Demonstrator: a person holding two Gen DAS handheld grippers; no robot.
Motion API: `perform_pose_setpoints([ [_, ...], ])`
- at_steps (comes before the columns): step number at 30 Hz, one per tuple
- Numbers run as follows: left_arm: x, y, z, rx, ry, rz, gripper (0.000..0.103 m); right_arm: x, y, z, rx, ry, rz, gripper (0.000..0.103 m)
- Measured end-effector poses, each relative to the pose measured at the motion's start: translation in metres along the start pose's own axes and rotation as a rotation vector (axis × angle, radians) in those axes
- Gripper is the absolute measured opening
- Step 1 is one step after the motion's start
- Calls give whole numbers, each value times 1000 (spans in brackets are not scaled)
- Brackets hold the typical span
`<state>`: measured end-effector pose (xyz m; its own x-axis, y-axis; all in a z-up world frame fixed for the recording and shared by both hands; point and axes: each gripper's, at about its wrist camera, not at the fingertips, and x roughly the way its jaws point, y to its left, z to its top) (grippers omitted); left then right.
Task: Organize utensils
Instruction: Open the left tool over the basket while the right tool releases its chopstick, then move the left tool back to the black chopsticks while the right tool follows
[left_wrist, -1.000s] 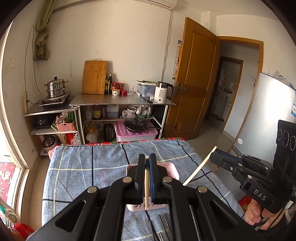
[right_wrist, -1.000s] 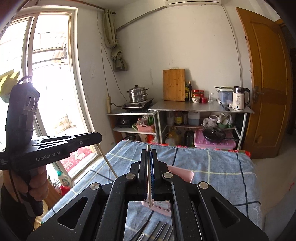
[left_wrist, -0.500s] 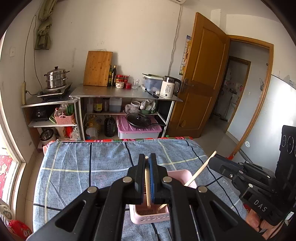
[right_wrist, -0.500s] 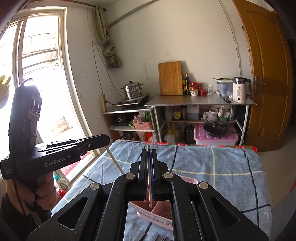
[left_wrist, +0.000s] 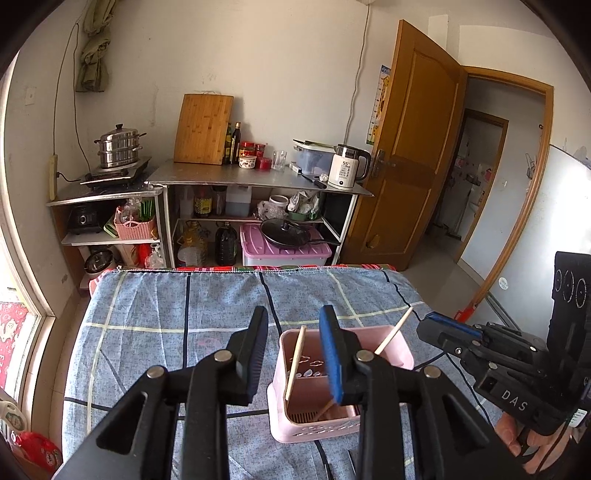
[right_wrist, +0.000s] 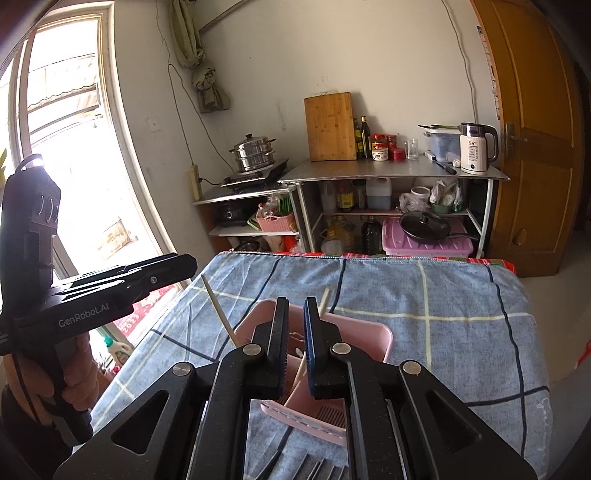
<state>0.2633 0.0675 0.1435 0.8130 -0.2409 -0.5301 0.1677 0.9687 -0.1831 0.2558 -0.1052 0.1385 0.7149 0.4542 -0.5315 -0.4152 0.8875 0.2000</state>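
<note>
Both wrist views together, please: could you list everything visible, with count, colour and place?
utensil holder: one, pink, on the bed cover, near edge
chopsticks: two, pale wood, leaning inside the utensil holder
metal utensils: several, grey, lying on the cover below the right gripper; kind unclear
bed cover: one, blue with a check pattern
cutting board: one, wooden, leaning on the wall
kettle: one, white, on the steel counter
steamer pot: one, steel, on the cooktop
storage box: one, pink, under the counter
door: one, brown, open
left gripper: black, jaws open
right gripper: black, jaws slightly apart
</note>
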Motion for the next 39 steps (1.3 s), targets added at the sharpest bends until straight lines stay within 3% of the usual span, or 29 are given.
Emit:
perform_pose_setpoints([
  [7,-37,0,-12,-5,-71,20,31,-39,1,-3,-17,-63,-10,14],
  [15,-84,-7,-65,14,-129,38,33,-97,2,-45,-33,-120,-37,15],
  [26,-115,-34,-163,20,-107,10,38,-134,5,-136,-21,-74,-63,15],
  [39,-113,-45,-210,18,-40,2,40,-137,5,-189,3,2,-76,15],
])
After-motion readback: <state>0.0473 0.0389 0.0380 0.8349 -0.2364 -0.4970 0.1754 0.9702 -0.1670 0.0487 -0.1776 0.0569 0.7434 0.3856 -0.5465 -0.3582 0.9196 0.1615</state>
